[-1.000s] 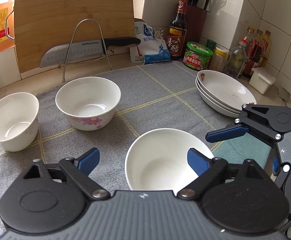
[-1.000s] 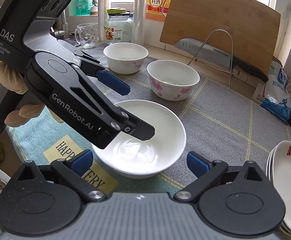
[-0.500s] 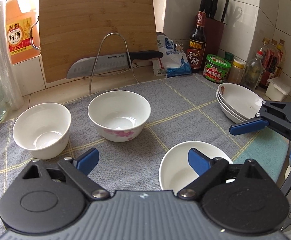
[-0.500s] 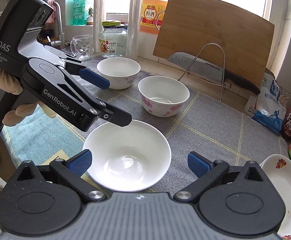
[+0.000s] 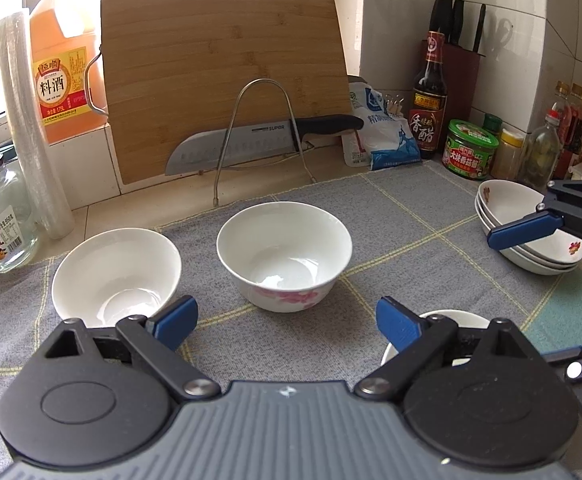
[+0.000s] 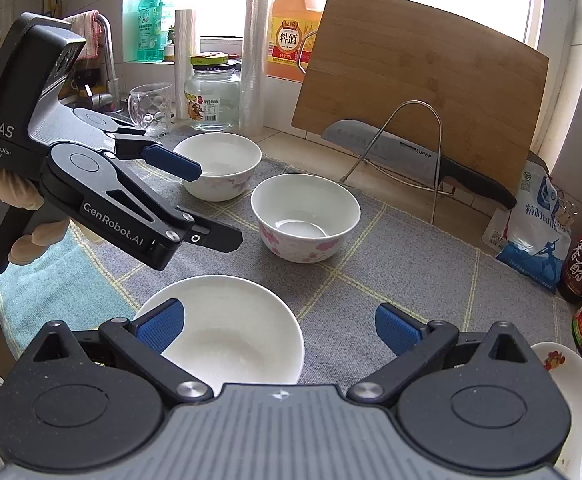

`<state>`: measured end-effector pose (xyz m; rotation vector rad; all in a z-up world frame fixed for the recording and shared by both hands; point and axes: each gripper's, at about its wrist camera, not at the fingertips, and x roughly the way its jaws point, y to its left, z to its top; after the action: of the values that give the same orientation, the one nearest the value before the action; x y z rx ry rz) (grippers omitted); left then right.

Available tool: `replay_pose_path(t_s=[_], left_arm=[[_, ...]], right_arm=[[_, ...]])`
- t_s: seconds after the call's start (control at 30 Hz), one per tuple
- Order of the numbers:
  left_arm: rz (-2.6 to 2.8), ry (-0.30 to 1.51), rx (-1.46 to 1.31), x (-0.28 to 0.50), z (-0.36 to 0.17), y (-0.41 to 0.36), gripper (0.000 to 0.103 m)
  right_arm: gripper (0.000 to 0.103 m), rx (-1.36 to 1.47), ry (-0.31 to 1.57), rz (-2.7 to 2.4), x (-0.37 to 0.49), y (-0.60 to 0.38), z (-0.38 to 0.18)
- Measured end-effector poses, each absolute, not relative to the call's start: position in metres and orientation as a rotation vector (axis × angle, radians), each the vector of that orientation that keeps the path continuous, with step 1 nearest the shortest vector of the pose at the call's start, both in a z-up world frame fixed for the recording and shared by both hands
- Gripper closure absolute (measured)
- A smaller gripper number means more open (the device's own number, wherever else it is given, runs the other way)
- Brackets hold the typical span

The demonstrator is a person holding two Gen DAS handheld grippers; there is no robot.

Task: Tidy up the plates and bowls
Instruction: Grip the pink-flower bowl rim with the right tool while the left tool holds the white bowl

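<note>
The left gripper (image 5: 287,318) hangs over the grey cloth (image 5: 403,216) with its jaws spread wide and nothing between them. In the left wrist view, taking the flowered bowl (image 5: 285,260) at mid-cloth as landmark, a second white bowl (image 5: 117,274) sits just to its left, the plain shallow bowl (image 5: 447,318) peeks out below and right of it behind the gripper's finger, and the stacked plates (image 5: 531,232) lie well to its right, partly behind the right gripper's blue pad. Beyond it stand the cutting board (image 5: 223,76) and the knife (image 5: 251,142) on a wire rack. In the right wrist view, the right gripper (image 6: 279,326) is also released and empty; the shallow bowl (image 6: 231,328) lies in front of the flowered bowl (image 6: 305,216), partly under the gripper's left finger, and the left gripper (image 6: 211,200), held by a gloved hand (image 6: 3,200), hovers left of the flowered bowl.
</note>
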<state>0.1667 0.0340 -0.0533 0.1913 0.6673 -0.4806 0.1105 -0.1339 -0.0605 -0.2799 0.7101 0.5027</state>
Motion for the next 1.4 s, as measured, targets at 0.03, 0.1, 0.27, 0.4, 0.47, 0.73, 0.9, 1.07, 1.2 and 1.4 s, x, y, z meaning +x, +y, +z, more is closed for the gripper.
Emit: replay_pose_path(t_s=[0.03, 0.1, 0.27, 0.4, 0.47, 0.73, 0.9, 1.07, 1.2, 1.4], left_arm=[[-0.474, 0.665, 0.202, 0.169, -0.055, 0.033, 0.007], [-0.468, 0.665, 0.215, 0.174, -0.059, 0.031, 0.007], [-0.458, 0.655, 0.252, 0.188, -0.066, 0.023, 0.007], [-0.448, 0.649, 0.280, 0.197, -0.071, 0.016, 0.007], [-0.453, 0.654, 0.284, 0.201, -0.074, 0.014, 0.007], [-0.483, 0.675, 0.296, 0.211, -0.082, 0.007, 0.008], [-0.494, 0.683, 0.297, 0.216, -0.085, 0.004, 0.008], [-0.508, 0.682, 0.304, 0.221, -0.087, 0.001, 0.008], [-0.513, 0.685, 0.309, 0.222, -0.090, 0.001, 0.009], [-0.518, 0.691, 0.299, 0.225, -0.091, 0.001, 0.011]], right_arm=[[0.000, -0.284, 0.711, 0.501, 0.114, -0.134, -0.060], [0.000, -0.292, 0.711, 0.499, 0.122, -0.136, -0.059], [0.000, -0.293, 0.723, 0.498, 0.147, -0.141, -0.058], [0.000, -0.291, 0.733, 0.501, 0.169, -0.143, -0.058], [0.000, -0.287, 0.740, 0.509, 0.178, -0.144, -0.060], [0.002, -0.268, 0.783, 0.565, 0.219, -0.139, -0.070], [0.005, -0.261, 0.813, 0.611, 0.237, -0.129, -0.076], [0.010, -0.260, 0.846, 0.632, 0.256, -0.120, -0.084], [0.016, -0.270, 0.869, 0.640, 0.268, -0.113, -0.090], [0.022, -0.237, 0.898, 0.656, 0.283, -0.111, -0.096]])
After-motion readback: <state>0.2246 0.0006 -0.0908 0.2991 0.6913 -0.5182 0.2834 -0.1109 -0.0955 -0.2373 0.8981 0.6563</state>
